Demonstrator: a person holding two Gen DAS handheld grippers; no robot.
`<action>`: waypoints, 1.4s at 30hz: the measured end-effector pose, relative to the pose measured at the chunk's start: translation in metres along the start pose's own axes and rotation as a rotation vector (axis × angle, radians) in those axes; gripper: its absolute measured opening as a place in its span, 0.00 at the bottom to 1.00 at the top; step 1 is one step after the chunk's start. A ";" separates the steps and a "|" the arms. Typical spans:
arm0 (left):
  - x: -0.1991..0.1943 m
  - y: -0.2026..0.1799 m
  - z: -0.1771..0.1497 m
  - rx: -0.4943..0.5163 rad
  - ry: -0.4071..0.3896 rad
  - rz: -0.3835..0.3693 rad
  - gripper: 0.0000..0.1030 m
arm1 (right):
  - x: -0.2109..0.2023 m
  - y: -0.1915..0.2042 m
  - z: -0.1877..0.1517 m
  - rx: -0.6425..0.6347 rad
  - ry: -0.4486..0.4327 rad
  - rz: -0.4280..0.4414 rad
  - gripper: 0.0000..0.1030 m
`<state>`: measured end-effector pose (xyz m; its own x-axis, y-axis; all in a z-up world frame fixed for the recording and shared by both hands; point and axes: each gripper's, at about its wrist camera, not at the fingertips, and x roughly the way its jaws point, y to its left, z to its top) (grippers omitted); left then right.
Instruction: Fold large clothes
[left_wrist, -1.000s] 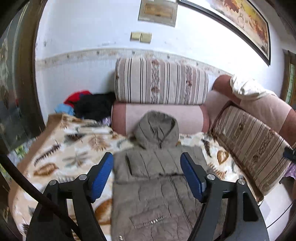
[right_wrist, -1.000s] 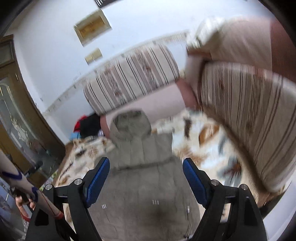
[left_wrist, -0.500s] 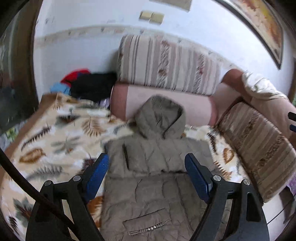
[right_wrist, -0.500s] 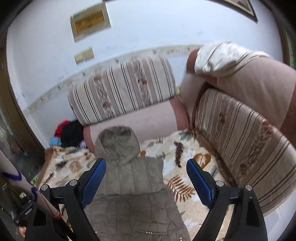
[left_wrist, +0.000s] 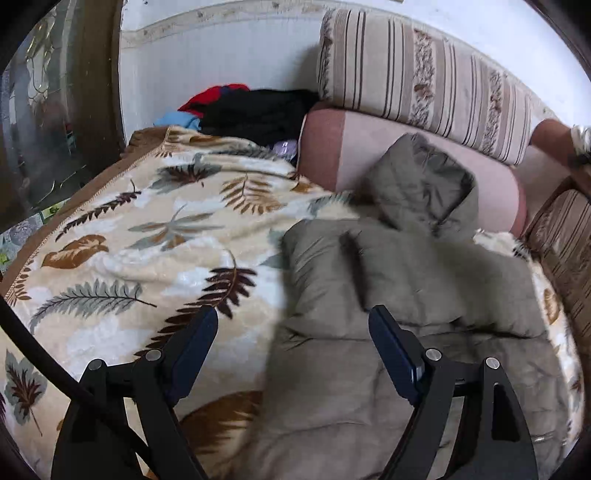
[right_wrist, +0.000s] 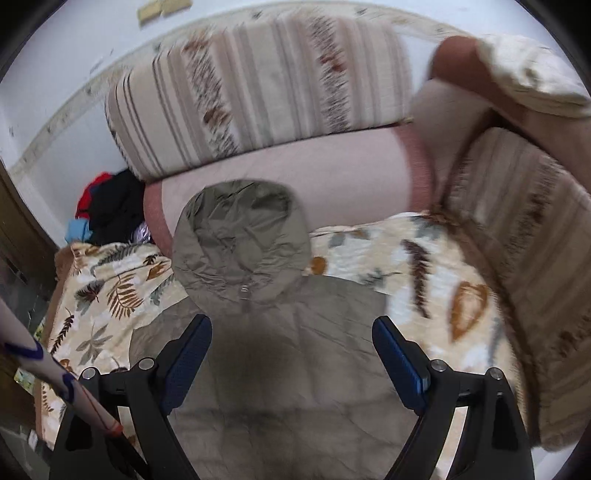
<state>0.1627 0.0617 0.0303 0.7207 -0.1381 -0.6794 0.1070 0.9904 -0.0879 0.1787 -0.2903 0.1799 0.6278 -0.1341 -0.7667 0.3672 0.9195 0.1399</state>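
lying flat on the leaf-print blanket (left_wrist: 122, 258), the grey-green hooded jacket (left_wrist: 424, 288) has its hood up against the pink bolster (left_wrist: 332, 155), sleeves folded across the chest. open blanket spreads to its left as far as the brown hem; on the other side the striped cushion (right_wrist: 535, 221) stands close by. the left gripper (left_wrist: 293, 334) hovers with its jaws spread wide over the jacket's left edge, pinching nothing. the right gripper (right_wrist: 291, 341) is likewise spread and empty over the chest below the hood. both tilt downward.
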 end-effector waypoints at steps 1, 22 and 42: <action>0.007 0.004 -0.003 0.008 0.008 -0.006 0.81 | 0.020 0.012 0.003 -0.006 0.011 0.009 0.89; 0.075 0.026 -0.020 -0.074 0.189 -0.134 0.81 | 0.290 0.150 0.114 0.063 0.034 -0.002 0.43; 0.057 0.037 -0.017 -0.117 0.140 -0.093 0.81 | 0.020 0.102 -0.078 -0.201 -0.065 0.237 0.05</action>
<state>0.1963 0.0910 -0.0246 0.6085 -0.2343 -0.7581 0.0824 0.9689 -0.2333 0.1753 -0.1704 0.1298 0.7244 0.0758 -0.6852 0.0662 0.9817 0.1786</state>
